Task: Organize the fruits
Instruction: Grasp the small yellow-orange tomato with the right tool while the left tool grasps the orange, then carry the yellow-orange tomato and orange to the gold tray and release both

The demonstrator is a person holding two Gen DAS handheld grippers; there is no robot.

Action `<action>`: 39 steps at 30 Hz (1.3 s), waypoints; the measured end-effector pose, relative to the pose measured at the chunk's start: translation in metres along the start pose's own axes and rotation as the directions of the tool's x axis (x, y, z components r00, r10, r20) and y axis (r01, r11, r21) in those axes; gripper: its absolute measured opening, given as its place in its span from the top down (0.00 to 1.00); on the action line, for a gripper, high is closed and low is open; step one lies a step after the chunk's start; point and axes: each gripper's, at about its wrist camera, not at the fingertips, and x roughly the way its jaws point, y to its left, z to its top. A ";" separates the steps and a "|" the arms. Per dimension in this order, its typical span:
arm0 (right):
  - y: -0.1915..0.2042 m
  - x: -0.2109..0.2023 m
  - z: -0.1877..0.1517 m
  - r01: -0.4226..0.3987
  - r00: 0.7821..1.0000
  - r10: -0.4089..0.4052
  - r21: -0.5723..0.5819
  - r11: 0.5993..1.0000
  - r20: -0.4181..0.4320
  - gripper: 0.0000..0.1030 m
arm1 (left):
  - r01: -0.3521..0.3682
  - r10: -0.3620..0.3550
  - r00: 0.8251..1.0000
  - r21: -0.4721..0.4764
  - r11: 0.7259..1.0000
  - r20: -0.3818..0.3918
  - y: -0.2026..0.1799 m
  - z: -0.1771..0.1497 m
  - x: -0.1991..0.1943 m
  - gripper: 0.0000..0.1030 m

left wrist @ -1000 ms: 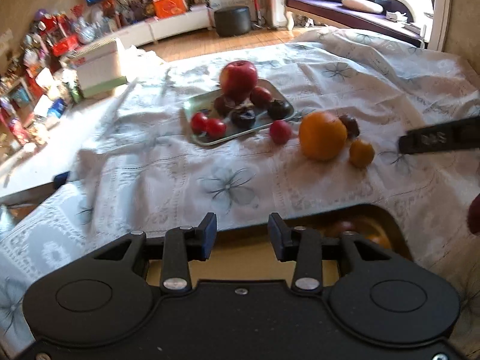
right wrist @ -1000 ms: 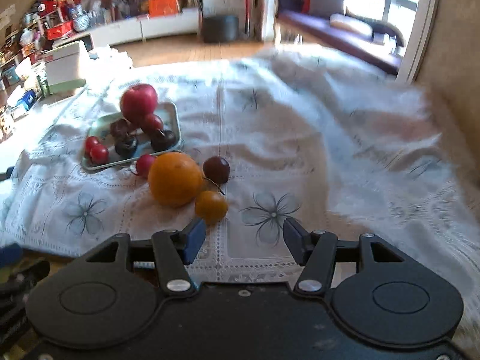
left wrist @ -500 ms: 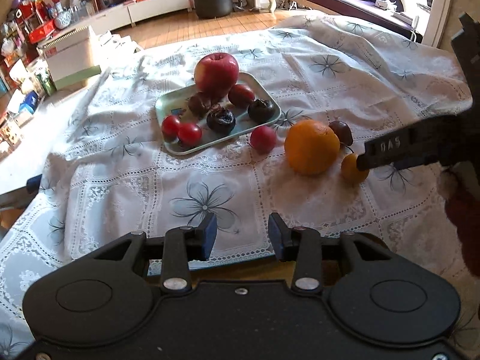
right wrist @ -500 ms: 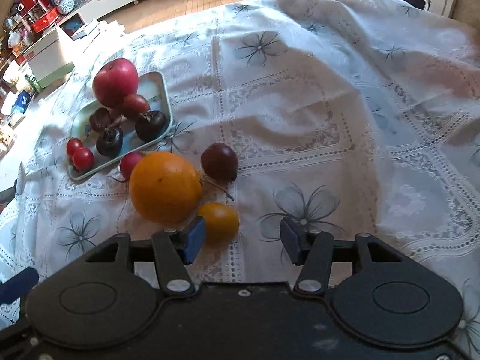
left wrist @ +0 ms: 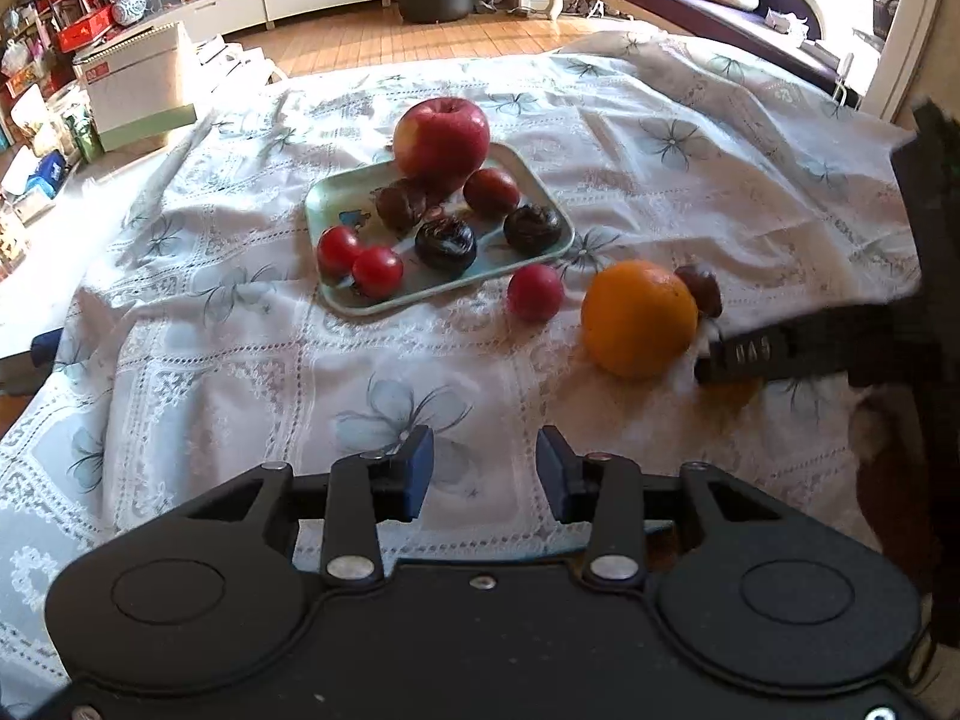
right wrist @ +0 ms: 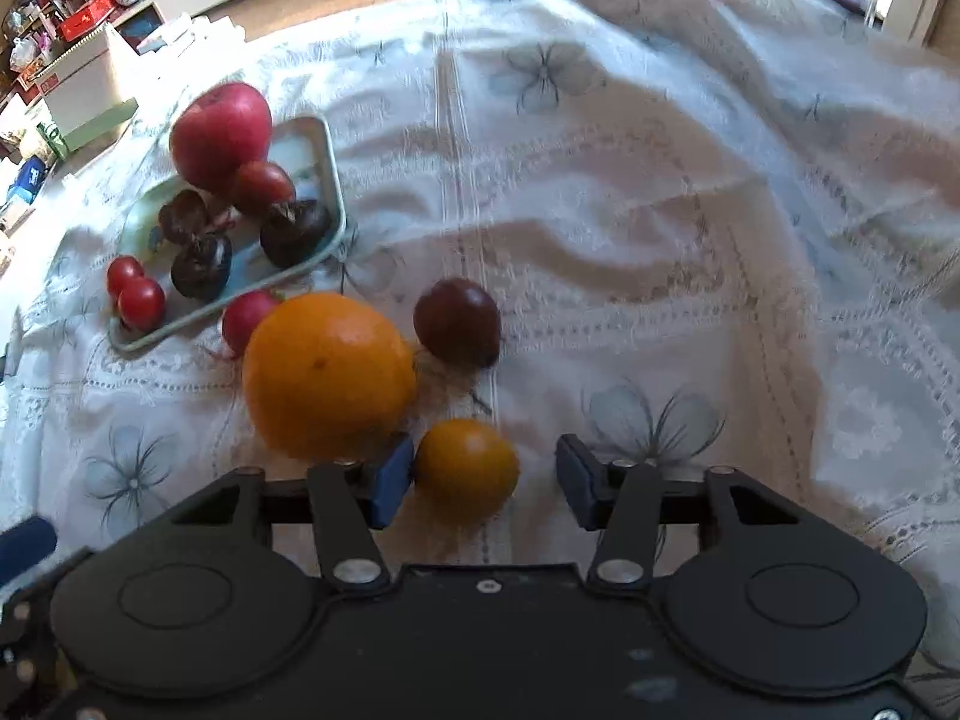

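Floral-clothed surface: right hand-held gripper, jaws just closing, brackets the small, smooth, yielding orange tomato, ungrasped; pinch its middle gently.

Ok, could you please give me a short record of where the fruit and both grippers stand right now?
surface: floral tablecloth
tray: holds red apple, two cherry tomatoes, several dark fruits
loose on cloth: red tomato, orange, dark round fruit, small yellow fruit
left gripper: open, nothing between its jaws, above the cloth
right gripper: jaws have just been closing around the small yellow fruit; one pad touches it, the other is apart
remaining: four loose fruits not yet on the tray
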 end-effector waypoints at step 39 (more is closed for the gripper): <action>-0.044 -0.033 -0.019 -0.075 0.997 0.067 0.177 0.981 0.050 0.62 | 0.142 -0.140 0.990 0.091 0.986 -0.028 -0.077 0.062 0.096 0.37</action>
